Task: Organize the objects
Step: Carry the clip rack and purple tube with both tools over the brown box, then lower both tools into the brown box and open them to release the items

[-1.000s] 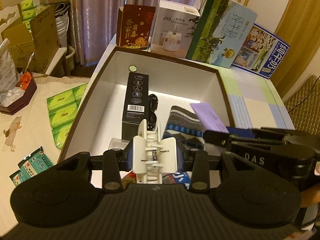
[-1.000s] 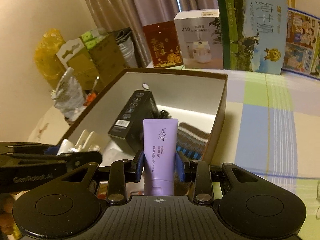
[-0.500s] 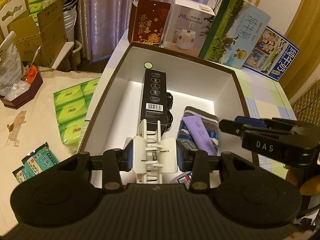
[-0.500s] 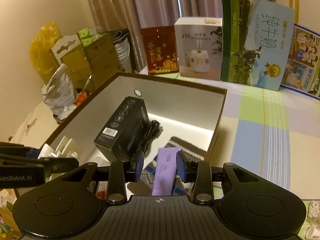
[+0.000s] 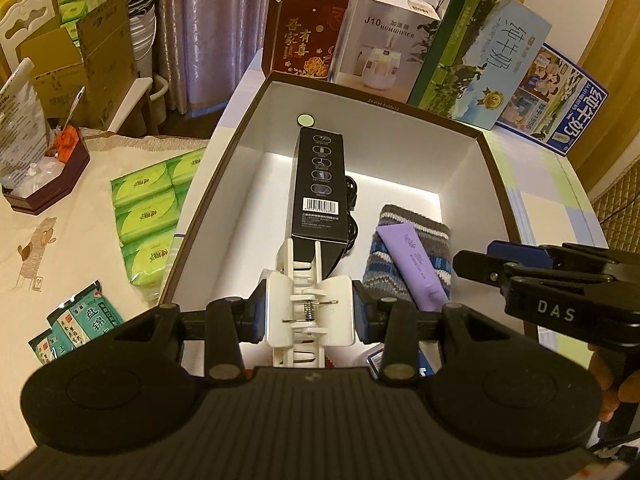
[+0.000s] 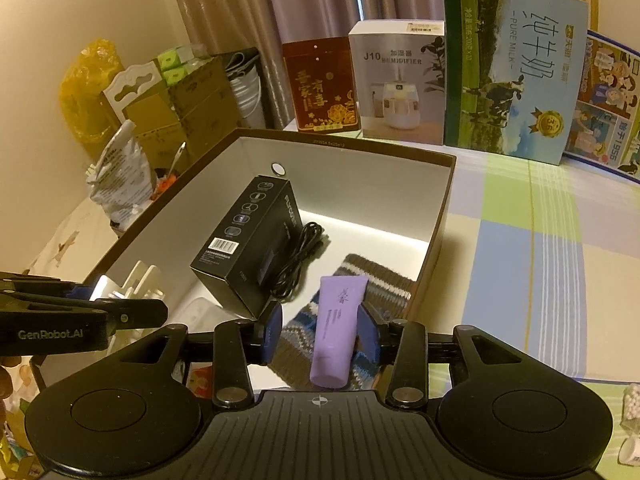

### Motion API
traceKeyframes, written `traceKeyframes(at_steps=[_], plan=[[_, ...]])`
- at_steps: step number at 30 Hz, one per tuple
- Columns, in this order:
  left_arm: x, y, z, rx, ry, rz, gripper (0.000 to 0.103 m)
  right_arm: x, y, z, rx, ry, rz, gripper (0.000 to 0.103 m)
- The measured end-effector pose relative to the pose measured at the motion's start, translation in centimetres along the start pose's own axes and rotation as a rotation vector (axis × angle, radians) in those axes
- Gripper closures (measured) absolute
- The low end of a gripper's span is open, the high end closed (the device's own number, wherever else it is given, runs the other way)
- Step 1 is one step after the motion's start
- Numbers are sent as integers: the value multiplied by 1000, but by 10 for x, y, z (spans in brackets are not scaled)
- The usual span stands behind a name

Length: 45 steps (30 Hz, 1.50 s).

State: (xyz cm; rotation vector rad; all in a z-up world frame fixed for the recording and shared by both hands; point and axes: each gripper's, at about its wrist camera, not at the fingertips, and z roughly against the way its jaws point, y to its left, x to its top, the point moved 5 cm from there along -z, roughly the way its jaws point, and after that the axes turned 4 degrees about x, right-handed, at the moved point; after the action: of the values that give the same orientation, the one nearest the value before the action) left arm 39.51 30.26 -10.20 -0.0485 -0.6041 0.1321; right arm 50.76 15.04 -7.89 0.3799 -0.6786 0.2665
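Both jaws sit low over the open box (image 5: 496, 184). On my left gripper (image 5: 309, 312) the jaws are clamped on a white hair clip (image 5: 310, 304), holding it above the near end of the box, at about six o'clock from the black carton (image 5: 320, 188). On my right gripper (image 6: 319, 334) the jaws are opening, and the purple tube (image 6: 338, 328) lies between them; it rests on the knitted cloth (image 6: 384, 288) and leans toward the right-hand pad, with a clear gap on the other side, so I judge it as let go rather than held.

Inside the box I can see the black carton lying lengthwise toward twelve o'clock, a coiled black cable (image 6: 300, 256) at its three o'clock side, and the knitted cloth with the tube on it at about four o'clock from the carton. Something white and something with red and blue print lie at the near end, mostly hidden by my own grippers.

By my reading, the packing is well along: carton, cable, cloth and tube are in. What remains, as far as I can tell, is to set the hair clip down in a free spot, perhaps the bare floor at nine o'clock of the carton. Green tissue packs (image 5: 148, 208) and small teal packets (image 5: 80, 328) lie on the desk (image 5: 60, 240) outside the box; whether they belong in it I cannot tell.
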Motion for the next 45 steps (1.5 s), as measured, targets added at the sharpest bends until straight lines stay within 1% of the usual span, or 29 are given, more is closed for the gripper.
traceKeyframes(at_steps=[11, 13, 15, 16, 17, 19, 20, 26, 29, 33, 37, 39, 45], plan=[[0, 1, -4, 21, -4, -18, 68, -1, 0, 1, 2, 1, 1, 61], [1, 2, -3, 26, -12, -23, 64, -1, 1, 2, 5, 1, 3, 60], [1, 2, -2, 29, -16, -26, 57, -2, 2, 4, 8, 0, 4, 57], [1, 2, -1, 30, -18, -28, 57, -2, 3, 5, 11, 0, 5, 57], [1, 2, 0, 29, -17, -29, 56, -3, 4, 6, 15, 0, 7, 55], [0, 2, 2, 26, -16, -27, 52, -3, 6, 7, 20, -3, 11, 51], [0, 2, 3, 27, -17, -28, 48, -3, 6, 8, 23, -4, 14, 48], [-3, 1, 14, 23, -28, -32, 39, -5, 10, 16, 37, -14, 28, 36], [-5, 1, 20, 25, -35, -30, 32, -6, 13, 21, 46, -23, 36, 29], [-7, 2, 30, 23, -47, -22, 28, -7, 17, 30, 41, -36, 53, 21], [-11, 1, 40, 19, -55, -12, 23, -11, 19, 39, 43, -46, 59, 18], [-13, 0, 46, 18, -60, -11, 19, -12, 18, 44, 47, -48, 56, 16], [-23, -8, 64, -4, -66, 1, 17, -21, 21, 64, 63, -54, 56, 13]])
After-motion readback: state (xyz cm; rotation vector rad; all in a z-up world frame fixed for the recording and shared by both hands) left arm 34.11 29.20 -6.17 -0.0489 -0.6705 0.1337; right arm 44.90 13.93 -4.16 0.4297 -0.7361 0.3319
